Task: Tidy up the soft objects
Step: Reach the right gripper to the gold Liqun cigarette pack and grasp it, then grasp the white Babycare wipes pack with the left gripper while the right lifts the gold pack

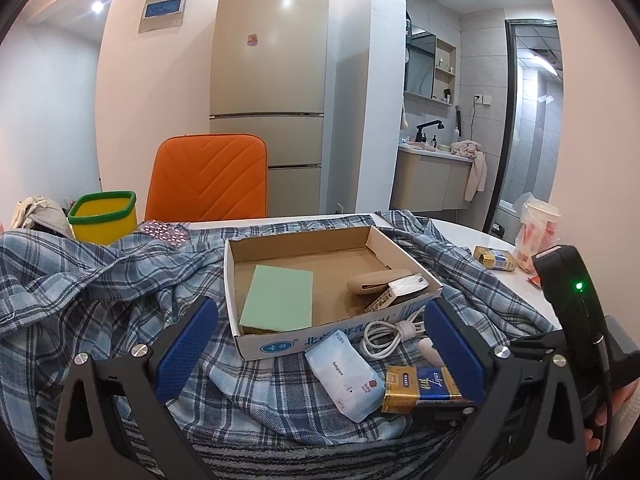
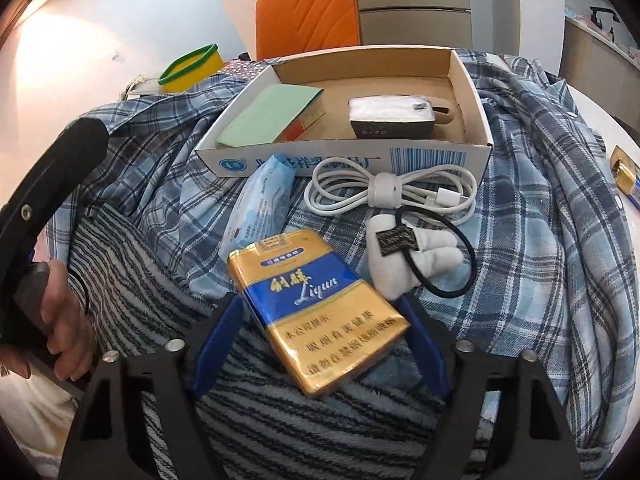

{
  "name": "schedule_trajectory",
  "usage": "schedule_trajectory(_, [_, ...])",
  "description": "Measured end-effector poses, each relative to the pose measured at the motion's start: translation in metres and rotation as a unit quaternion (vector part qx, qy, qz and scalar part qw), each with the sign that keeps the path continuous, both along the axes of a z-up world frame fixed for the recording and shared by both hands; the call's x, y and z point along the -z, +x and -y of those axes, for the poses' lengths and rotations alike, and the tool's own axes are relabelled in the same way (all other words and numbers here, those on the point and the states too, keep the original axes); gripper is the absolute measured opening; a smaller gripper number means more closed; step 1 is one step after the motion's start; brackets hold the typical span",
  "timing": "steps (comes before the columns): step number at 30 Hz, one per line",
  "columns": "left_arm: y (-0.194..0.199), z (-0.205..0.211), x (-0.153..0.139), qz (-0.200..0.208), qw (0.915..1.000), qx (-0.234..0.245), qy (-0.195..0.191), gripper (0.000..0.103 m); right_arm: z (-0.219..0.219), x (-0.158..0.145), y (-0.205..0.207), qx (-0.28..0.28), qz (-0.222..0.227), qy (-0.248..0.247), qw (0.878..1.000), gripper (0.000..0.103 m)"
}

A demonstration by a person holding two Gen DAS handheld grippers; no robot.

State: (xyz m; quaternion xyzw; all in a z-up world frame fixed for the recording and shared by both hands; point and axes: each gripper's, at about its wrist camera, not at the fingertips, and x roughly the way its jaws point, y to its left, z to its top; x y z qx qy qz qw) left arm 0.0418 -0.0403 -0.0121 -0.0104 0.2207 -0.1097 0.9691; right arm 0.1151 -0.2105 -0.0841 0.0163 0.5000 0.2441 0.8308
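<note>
cigarette pack (image 2: 320, 312): gold and blue soft pack, lying tilted on the striped fleece (image 2: 256, 412), between the blue pads of the right gripper (image 2: 320, 320)
right gripper: jaws straddle the pack; both pads seem to meet its edges, a firm squeeze cannot be told
left gripper (image 1: 320, 344): jaws spread wide, nothing clamped; the box's near wall, tissue pack and cable lie between the fingers
tissue pack (image 2: 256, 204): pale blue, just left of the cigarette pack, leaning against the box front
white cable (image 2: 390, 192): coiled and strapped, in front of the box
hair tie (image 2: 452, 252): black loop with white fabric, right of the pack
cardboard box (image 2: 344, 156): open, on the plaid shirt (image 2: 540, 184); holds a green pad (image 2: 268, 114) and a white-topped packet (image 2: 390, 116)
</note>
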Motion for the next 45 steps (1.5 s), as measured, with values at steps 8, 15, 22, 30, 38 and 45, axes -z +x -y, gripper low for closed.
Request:
schedule_trajectory(8, [0.003,0.000,0.002,-0.003,1.0000,-0.003,0.003,0.103,-0.005,-0.016,-0.018,-0.012,0.073,-0.020,0.997,0.065])
schedule_trajectory(15, [0.006,-0.006,0.004,-0.011,0.9998,-0.015,-0.004,0.103,0.002,-0.050,-0.041,0.080,0.227,-0.090,0.966,0.061])
schedule_trajectory(22, [0.031,-0.006,0.020,-0.106,0.9936,-0.040,-0.001,0.102,0.024,-0.057,-0.031,0.141,0.227,-0.071,0.961,0.060])
schedule_trajectory(30, [0.064,0.009,0.046,-0.240,0.9708,-0.010,-0.007,0.086,0.036,-0.061,-0.033,0.164,0.237,-0.037,0.957,0.060])
schedule_trajectory(38, [0.084,0.004,0.062,-0.289,0.9546,-0.009,-0.071,0.051,0.031,-0.059,-0.034,0.161,0.239,-0.051,0.956,0.060])
schedule_trajectory(45, [0.084,0.012,0.072,-0.294,0.9543,0.016,-0.054,0.038,0.030,-0.058,-0.034,0.154,0.235,-0.057,0.958,0.060])
